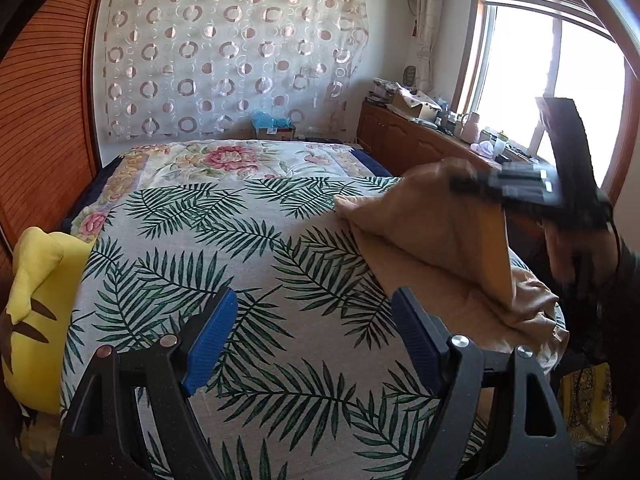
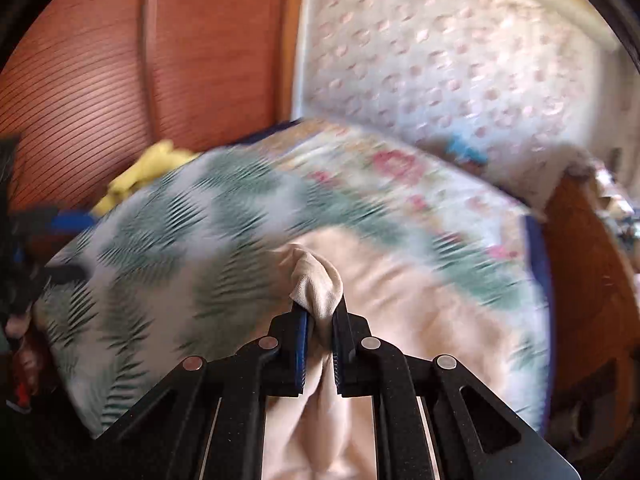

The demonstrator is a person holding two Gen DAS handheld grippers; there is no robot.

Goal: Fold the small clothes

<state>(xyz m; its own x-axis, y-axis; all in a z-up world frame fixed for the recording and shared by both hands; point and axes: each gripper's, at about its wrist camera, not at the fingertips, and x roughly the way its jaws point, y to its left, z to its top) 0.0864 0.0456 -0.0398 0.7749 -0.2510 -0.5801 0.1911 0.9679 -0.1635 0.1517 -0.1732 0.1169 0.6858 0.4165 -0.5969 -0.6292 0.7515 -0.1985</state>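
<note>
My right gripper (image 2: 319,312) pinches a bunched fold of the tan garment (image 2: 400,320), lifting it off the bed's (image 1: 248,280) right edge. My left gripper (image 1: 312,344) hangs wide apart, empty. I judge this the first fold; next, carry the fabric across and lay it flat.

We see a tan garment (image 1: 436,232) on a bed (image 1: 248,292) whose cover is pale grey with dark green fern leaves; farther back lies a quilt (image 1: 224,158) with pink and yellow flowers. Our left tongs (image 1: 312,340) are black with blue pads. A yellow plush toy (image 1: 36,300) has brown stripes. The curtain (image 1: 232,60) is white with pink circles.
</note>
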